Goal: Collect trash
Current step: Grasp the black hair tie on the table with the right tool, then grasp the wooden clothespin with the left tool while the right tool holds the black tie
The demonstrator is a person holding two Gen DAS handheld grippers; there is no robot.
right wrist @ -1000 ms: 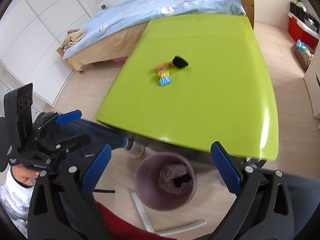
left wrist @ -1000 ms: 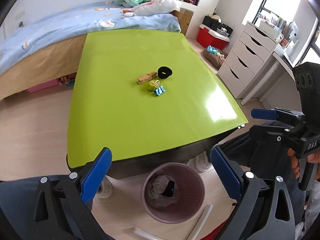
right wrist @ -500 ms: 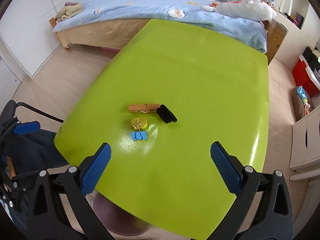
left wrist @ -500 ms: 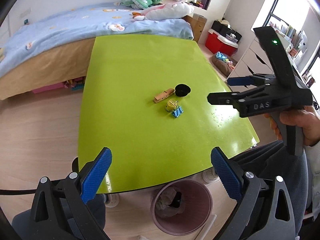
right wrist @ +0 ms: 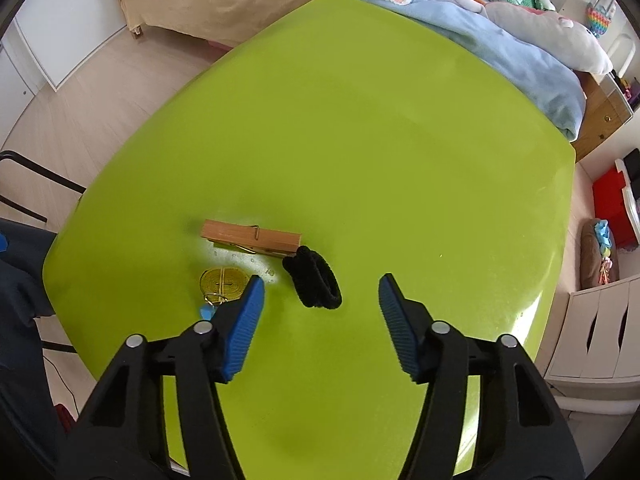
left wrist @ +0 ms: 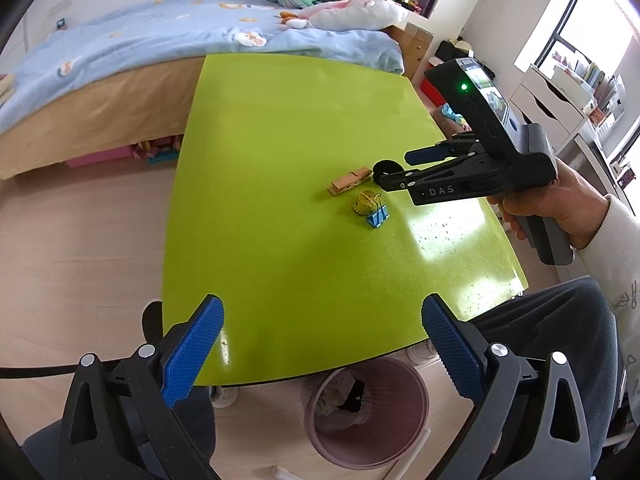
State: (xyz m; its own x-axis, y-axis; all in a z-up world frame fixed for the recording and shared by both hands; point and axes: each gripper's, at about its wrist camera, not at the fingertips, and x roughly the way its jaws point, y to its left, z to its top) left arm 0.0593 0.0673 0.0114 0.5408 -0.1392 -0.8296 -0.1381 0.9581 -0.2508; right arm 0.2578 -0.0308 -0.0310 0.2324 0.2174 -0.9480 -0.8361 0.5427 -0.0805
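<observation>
Here, label by label:

Right claw: released, fingers spread wide; it hangs low above the table with the black hair tie lying between and just ahead of its blue pads; in the left wrist view the same claw partly covers that hair tie.

Left claw: released too, fingers wide apart, grasping nothing; it hovers at the near edge of the table, well apart from the small things.

Wooden clothespin: flat on the table, one end touching the hair tie.

Yellow coil: on the table just beside the clothespin; the right claw's left pad overlaps its edge in the right wrist view.

Blue binder clip: touching the yellow coil, on the side nearer the person.

Pink bin: on the floor under the near table edge; crumpled paper and something dark lie inside.

Bed: beyond the far end of the table, under a blue cover.
</observation>
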